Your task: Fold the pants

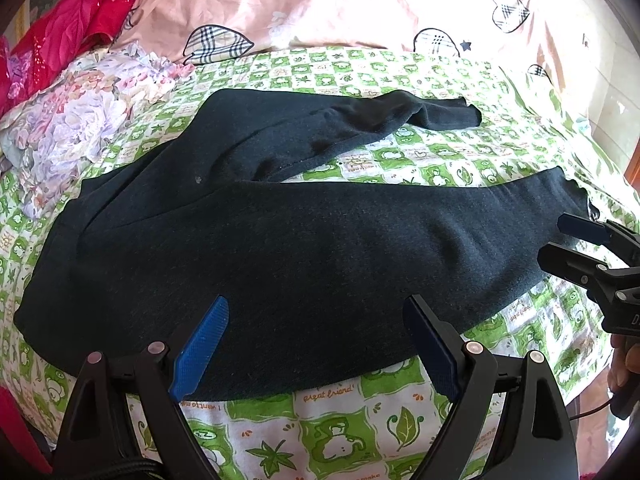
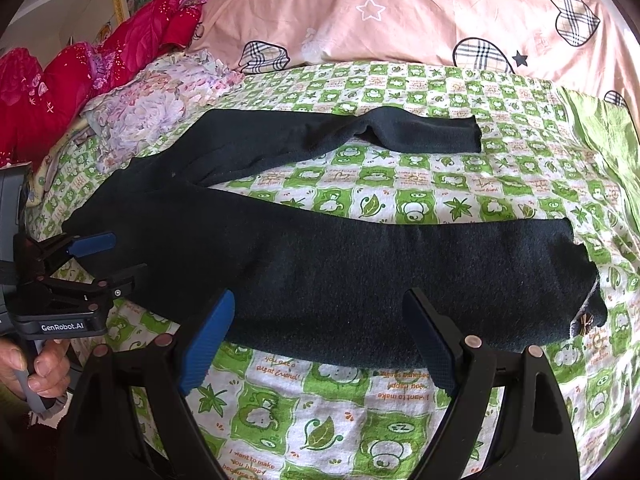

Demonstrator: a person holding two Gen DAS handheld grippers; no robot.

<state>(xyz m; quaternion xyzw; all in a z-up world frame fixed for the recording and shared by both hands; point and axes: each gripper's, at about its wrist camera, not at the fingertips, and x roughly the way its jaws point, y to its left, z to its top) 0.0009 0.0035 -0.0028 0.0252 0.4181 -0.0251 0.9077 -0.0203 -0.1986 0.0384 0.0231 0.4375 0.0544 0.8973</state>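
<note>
Pants (image 1: 280,240) lie spread across mid-frame on the green-checked bed (image 1: 340,420), legs splayed; left gripper (image 1: 316,344) and right gripper (image 2: 320,340) both gape wide, empty

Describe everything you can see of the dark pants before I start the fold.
The dark navy knit pants lie flat and unfolded on the green-and-white checked bedsheet, waist to the left, legs spread in a V to the right. The near leg lies straight; the far leg is rumpled. The fabric looks thick and fuzzy. Both grippers are open near the pants' near edge, gripping nothing.
</note>
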